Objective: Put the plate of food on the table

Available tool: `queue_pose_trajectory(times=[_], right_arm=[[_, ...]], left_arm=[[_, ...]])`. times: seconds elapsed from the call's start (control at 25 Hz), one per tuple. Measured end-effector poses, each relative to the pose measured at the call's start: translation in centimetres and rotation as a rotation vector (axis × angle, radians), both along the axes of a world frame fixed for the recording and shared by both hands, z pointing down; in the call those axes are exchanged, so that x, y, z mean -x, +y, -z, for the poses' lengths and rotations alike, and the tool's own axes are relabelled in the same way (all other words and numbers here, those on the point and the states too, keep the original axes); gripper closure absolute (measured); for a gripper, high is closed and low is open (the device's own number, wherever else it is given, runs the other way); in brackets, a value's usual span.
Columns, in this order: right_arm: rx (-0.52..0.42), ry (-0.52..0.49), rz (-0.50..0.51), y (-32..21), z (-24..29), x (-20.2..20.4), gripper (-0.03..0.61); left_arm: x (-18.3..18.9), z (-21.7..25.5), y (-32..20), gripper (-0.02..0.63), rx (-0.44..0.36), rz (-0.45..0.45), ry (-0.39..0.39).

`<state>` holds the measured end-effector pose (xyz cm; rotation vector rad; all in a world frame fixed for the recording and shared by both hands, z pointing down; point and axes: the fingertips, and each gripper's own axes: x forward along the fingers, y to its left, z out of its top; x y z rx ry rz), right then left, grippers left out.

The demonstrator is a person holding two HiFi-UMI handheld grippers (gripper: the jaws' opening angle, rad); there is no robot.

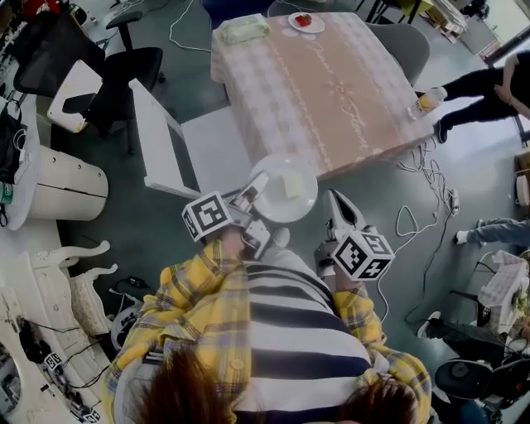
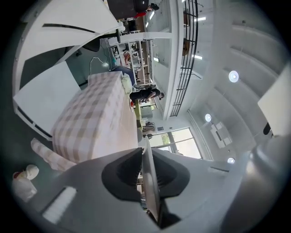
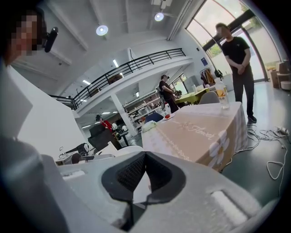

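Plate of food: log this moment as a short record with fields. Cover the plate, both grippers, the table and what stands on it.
plate: round white plate carrying a pale yellow piece of food, held in the air by the table's near edge
left gripper: shut on the plate's rim
right gripper: jaws together, nothing between them
table: pink-beige checked cloth, near part bare
on the table: small plate with red food, pale green box, bottle of orange drink
task state: plate not yet set down

Your plate (image 1: 277,207) is white. The far tablecloth (image 1: 323,83) shows pink-and-white checks. Your overshirt (image 1: 190,290) is yellow plaid; the top (image 1: 298,331) beneath is black-and-white striped.
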<state>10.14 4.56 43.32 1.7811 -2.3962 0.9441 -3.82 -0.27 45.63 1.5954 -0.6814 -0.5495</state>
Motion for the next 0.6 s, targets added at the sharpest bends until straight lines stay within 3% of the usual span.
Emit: queue_pose_trajectory(times=[0.6], right_arm=[[-0.015,-0.009,0.082,-6.7,-0.7,-5.5,0.581]], left_arm=[[-5.0,-0.7,-7.1,0.598,-0.015,0.112,0.014]])
